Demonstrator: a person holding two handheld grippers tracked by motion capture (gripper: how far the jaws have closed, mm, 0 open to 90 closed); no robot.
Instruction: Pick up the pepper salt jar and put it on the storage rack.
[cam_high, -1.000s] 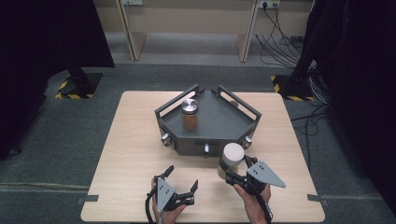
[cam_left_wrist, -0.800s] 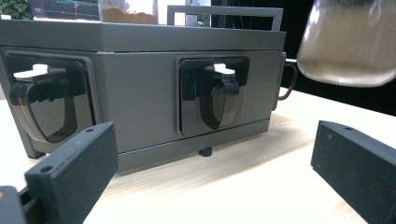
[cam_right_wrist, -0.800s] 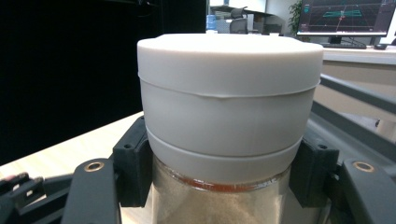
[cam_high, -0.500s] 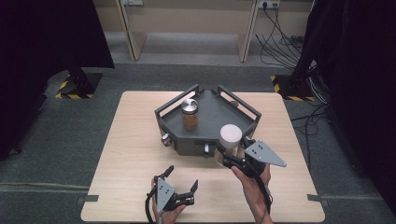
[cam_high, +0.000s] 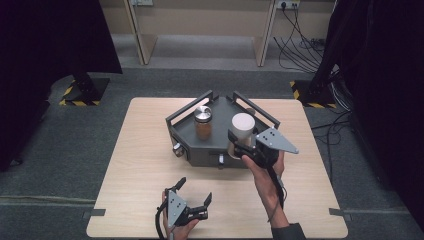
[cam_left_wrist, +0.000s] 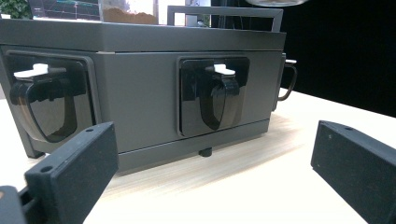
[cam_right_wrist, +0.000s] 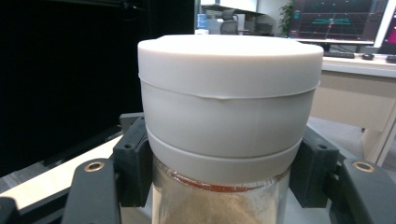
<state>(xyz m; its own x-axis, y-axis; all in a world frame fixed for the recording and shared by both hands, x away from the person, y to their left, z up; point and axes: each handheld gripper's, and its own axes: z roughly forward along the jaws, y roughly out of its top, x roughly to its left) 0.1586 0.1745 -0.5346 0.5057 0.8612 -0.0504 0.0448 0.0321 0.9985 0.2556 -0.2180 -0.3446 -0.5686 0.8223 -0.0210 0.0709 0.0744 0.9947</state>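
Note:
A jar with a white lid (cam_high: 242, 125) and sandy powder inside hangs over the front right part of the dark grey tray (cam_high: 200, 151). My right gripper (cam_high: 241, 146) is shut on it. In the right gripper view its jaws clamp the glass just under the white lid (cam_right_wrist: 229, 93). A second jar (cam_high: 202, 122), with a silver lid and brown contents, stands upright in the tray to the left. My left gripper (cam_high: 194, 190) rests low near the table's front edge, open with nothing between its jaws. In its own view the left gripper (cam_left_wrist: 210, 186) faces the tray's front wall (cam_left_wrist: 140, 93).
Two black dispenser-like knobs (cam_left_wrist: 214, 95) (cam_left_wrist: 46, 105) sit on the tray's front wall. The tray has raised handles (cam_high: 255, 107) at its back sides. The wooden table (cam_high: 135, 150) stands on grey carpet; cables (cam_high: 300, 45) lie on the floor at the far right.
My right gripper has carried the white-lidded jar away from the front of the table, up to the tray's front right part. The left gripper has stayed put.

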